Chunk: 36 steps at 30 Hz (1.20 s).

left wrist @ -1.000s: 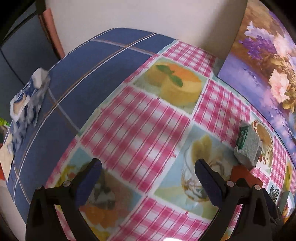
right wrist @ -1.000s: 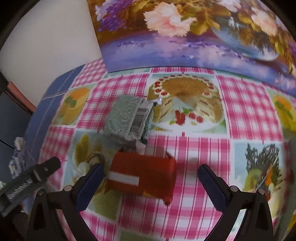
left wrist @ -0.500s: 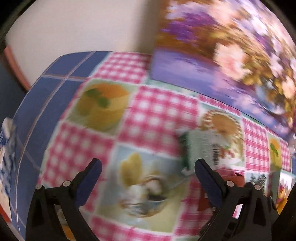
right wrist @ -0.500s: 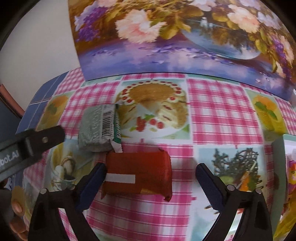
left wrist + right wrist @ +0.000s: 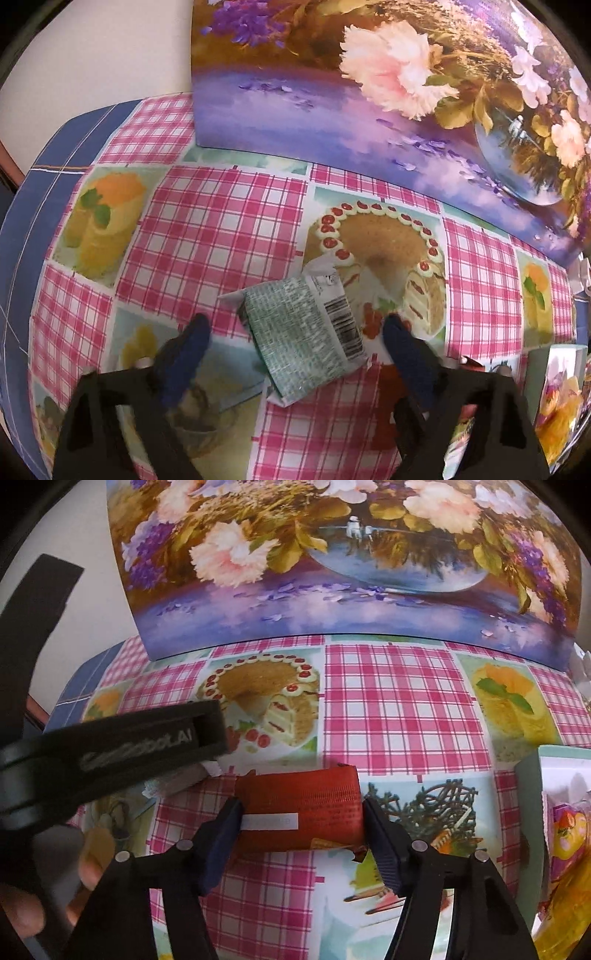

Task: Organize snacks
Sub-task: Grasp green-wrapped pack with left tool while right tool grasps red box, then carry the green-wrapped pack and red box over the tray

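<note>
A green and silver snack packet (image 5: 303,339) with a barcode lies on the checked tablecloth (image 5: 207,229). It sits between the fingers of my left gripper (image 5: 295,350), whose jaws are closing, with a gap still showing on both sides. A red snack packet (image 5: 299,805) with a white label lies crosswise in my right gripper (image 5: 301,823). Those jaws are closing too, and the blue pads (image 5: 225,830) touch both of its ends. The left gripper's black body (image 5: 147,746) crosses the right wrist view and hides most of the green packet there.
A flower painting (image 5: 332,572) stands along the table's back edge. A mint green box (image 5: 528,775) at the right holds yellow packets (image 5: 565,830). A blue cloth (image 5: 22,221) covers the table's left end. A person's hand (image 5: 22,904) shows at lower left.
My left gripper swept right across the table to the green packet and its jaws narrowed. The right gripper's jaws closed in from wide open onto the red packet's ends, and the green box came into view.
</note>
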Each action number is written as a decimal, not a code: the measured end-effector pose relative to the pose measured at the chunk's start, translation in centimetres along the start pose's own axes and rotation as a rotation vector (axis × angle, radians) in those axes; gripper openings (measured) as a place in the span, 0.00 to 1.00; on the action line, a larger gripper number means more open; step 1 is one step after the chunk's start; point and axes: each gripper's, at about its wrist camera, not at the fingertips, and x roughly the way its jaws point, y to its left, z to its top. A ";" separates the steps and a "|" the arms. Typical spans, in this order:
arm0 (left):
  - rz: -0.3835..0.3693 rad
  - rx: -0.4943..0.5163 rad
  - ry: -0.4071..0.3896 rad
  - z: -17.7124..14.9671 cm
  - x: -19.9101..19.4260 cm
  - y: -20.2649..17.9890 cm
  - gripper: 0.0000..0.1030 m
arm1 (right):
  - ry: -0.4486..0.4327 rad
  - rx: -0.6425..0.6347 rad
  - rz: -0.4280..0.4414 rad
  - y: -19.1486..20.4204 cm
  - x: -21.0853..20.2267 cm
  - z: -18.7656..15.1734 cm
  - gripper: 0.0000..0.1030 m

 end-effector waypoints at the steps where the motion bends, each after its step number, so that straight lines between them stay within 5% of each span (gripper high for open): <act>1: 0.010 -0.003 0.001 0.1 0.1 0.0 0.72 | -0.002 0.001 0.001 -0.4 -0.3 -0.1 0.65; 6: 0.039 0.000 -0.012 -0.3 0.2 0.1 0.57 | -0.003 0.014 -0.002 -0.3 -0.1 0.0 0.62; 15: 0.086 -0.061 -0.018 -3.2 -3.3 -0.3 0.56 | 0.022 0.047 0.020 -1.3 -1.6 -1.1 0.60; 36: 0.044 -0.191 -0.124 -9.7 -14.0 -2.0 0.56 | -0.070 0.155 0.035 -5.0 -12.8 -2.7 0.60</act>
